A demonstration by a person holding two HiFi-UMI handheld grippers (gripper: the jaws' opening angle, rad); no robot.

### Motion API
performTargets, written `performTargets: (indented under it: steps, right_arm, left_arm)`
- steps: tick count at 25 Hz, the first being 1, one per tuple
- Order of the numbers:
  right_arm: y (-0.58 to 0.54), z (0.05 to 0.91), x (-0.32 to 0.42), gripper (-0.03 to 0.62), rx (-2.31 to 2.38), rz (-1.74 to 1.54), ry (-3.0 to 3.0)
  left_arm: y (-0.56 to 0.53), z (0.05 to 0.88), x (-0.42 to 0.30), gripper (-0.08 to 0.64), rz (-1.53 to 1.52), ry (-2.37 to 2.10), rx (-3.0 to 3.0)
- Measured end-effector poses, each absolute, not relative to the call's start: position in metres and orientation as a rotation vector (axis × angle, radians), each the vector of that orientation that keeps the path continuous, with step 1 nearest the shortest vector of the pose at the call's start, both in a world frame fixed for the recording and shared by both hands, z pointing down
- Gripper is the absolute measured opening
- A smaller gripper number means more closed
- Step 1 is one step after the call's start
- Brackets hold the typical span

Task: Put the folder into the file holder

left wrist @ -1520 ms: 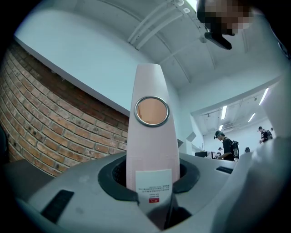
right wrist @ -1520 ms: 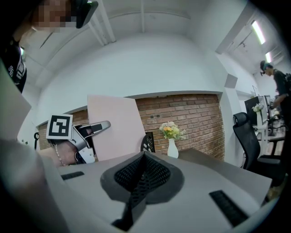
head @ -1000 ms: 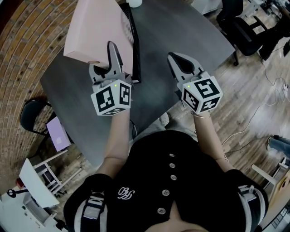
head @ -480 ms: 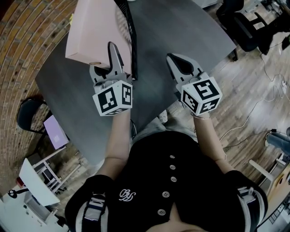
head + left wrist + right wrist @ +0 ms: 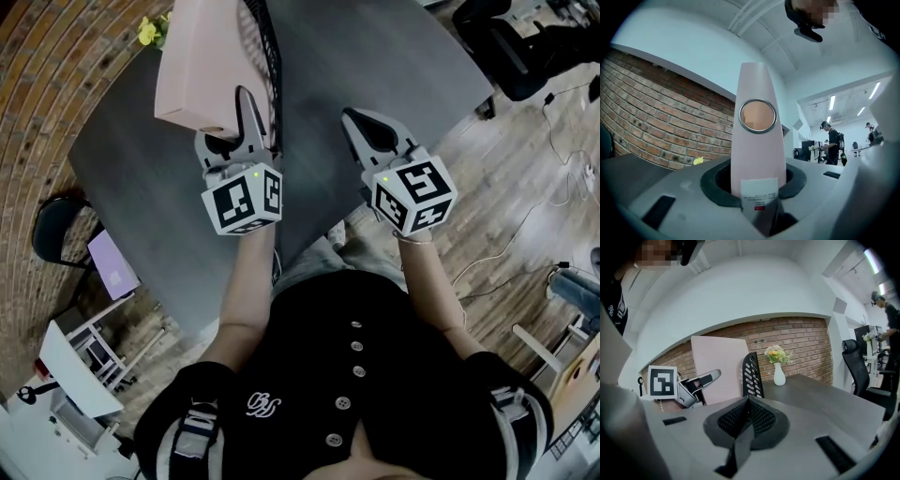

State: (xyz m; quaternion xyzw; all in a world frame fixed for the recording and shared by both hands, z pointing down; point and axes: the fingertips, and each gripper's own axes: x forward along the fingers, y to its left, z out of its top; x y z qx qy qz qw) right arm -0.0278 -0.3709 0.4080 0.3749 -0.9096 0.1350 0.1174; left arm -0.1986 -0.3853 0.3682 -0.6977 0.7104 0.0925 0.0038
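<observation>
A pink folder (image 5: 200, 66) stands upright over the dark grey table (image 5: 375, 66), with my left gripper (image 5: 246, 101) shut on its lower spine. In the left gripper view the folder's spine (image 5: 758, 154), with its round finger hole and a white label, rises straight between the jaws. The black mesh file holder (image 5: 273, 56) stands directly right of the folder, touching or nearly touching it. My right gripper (image 5: 362, 124) hovers to the right over the table's front part, shut and holding nothing. The right gripper view shows the folder (image 5: 723, 366), the file holder (image 5: 752, 375) and my left gripper (image 5: 696, 382).
A white vase of flowers (image 5: 778, 365) stands on the table behind the file holder. Black office chairs (image 5: 525, 47) stand at the upper right on the wood floor. Along the brick floor to the left are a black chair (image 5: 52, 234) and a white rack (image 5: 84, 366).
My left gripper and the pink folder have shifted a little right and farther from me, closer against the file holder. The right gripper has barely moved.
</observation>
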Motion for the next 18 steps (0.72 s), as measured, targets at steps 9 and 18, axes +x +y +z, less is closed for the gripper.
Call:
performTargets:
  steps: [9, 18]
  right_arm:
    - [-0.367, 0.416, -0.028, 0.005, 1.085, 0.418, -2.656]
    - [-0.361, 0.420, -0.028, 0.005, 1.086, 0.428, -2.650]
  left_arm:
    - [-0.387, 0.388, -0.191, 0.150, 0.167, 2.250, -2.193]
    - [-0.388, 0.417, -0.194, 0.158, 0.083, 2.320, -2.237]
